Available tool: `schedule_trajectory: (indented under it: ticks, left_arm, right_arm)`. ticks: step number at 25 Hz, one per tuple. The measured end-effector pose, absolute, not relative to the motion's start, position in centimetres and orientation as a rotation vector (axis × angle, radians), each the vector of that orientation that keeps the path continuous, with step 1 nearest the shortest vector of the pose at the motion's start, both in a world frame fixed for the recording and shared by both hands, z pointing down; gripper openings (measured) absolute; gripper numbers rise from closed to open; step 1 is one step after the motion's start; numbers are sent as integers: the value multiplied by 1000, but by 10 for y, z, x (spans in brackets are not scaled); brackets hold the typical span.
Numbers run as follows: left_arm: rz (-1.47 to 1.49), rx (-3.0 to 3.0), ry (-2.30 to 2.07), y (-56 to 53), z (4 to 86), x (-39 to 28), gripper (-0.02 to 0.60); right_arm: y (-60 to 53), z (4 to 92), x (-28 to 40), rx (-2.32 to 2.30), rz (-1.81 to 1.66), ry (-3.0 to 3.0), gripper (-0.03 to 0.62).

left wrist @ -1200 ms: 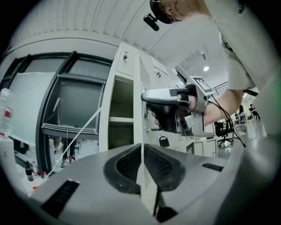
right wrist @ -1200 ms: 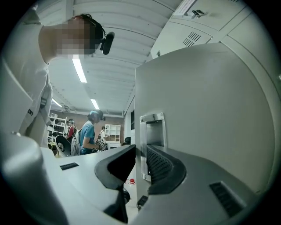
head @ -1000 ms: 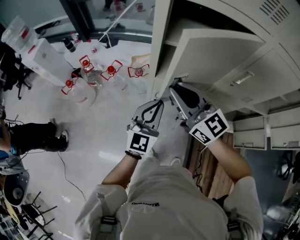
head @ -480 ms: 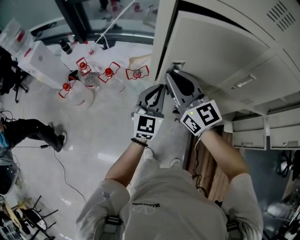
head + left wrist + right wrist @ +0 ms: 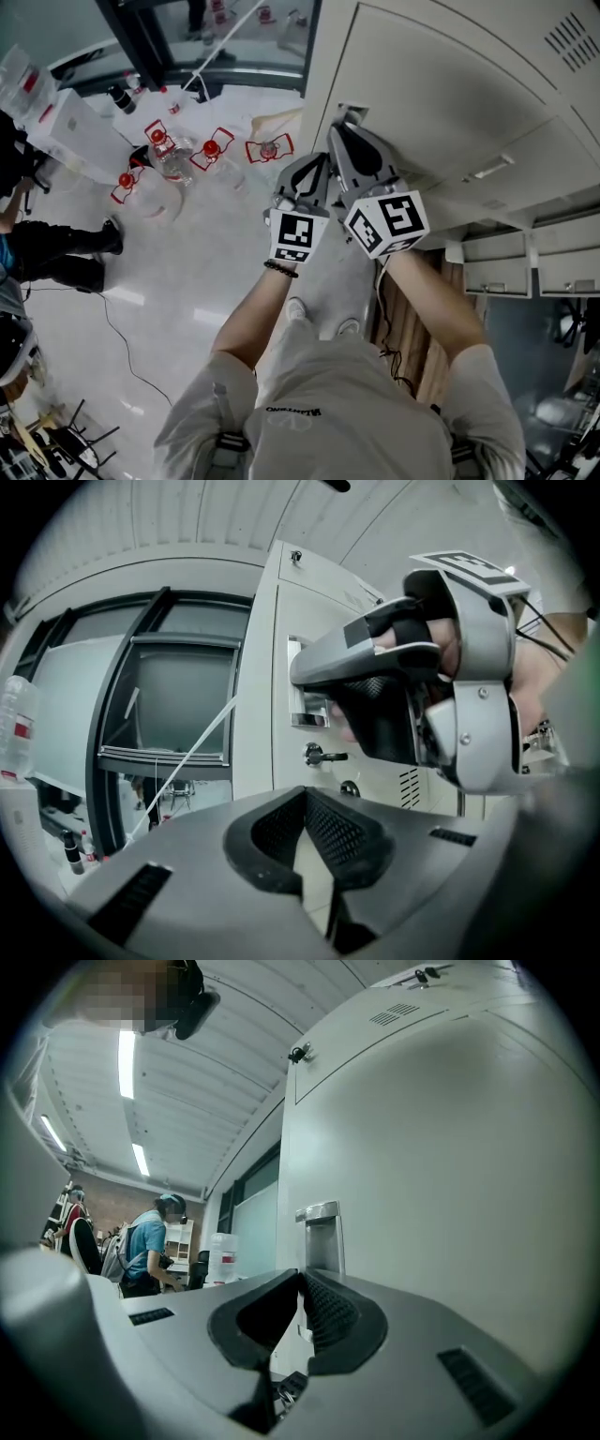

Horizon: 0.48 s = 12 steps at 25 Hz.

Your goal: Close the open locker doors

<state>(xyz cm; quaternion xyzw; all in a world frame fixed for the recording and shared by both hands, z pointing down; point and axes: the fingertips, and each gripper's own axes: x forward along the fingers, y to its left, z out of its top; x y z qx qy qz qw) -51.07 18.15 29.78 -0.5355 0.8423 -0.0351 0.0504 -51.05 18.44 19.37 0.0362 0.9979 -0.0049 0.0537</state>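
Observation:
The grey locker door [image 5: 441,84] stands almost flush with the cabinet, with only a thin seam at its left edge. In the head view both grippers are at that edge, side by side. My right gripper [image 5: 341,131] points at the chrome handle [image 5: 319,1232] and rests against the door face [image 5: 450,1147]. Its jaws have just been closing and now meet with nothing between them. My left gripper [image 5: 313,171] is just left of it, shut and empty [image 5: 305,794]. In the left gripper view the right gripper [image 5: 314,672] covers part of the handle [image 5: 307,719], above the key lock [image 5: 319,755].
Several water jugs with red caps [image 5: 159,155] lie on the floor to the left, by a dark-framed glass partition [image 5: 159,705]. A person's legs [image 5: 56,253] show at the far left. Another person in blue [image 5: 150,1241] stands further back. Lower locker doors [image 5: 562,267] hang at the right.
The locker door has swung from well open, with its inside showing, to nearly flush. Both grippers have moved up the picture with it, and the right one has turned toward the door.

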Motion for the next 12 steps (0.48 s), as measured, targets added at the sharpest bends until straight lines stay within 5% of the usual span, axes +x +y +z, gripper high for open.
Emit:
schedule_trajectory:
  ticks: [12]
  left_arm:
    - [-92,-1603,2548,178,298,-517,5]
  right_arm:
    - [179,200,-503,-7,42,3047,17]
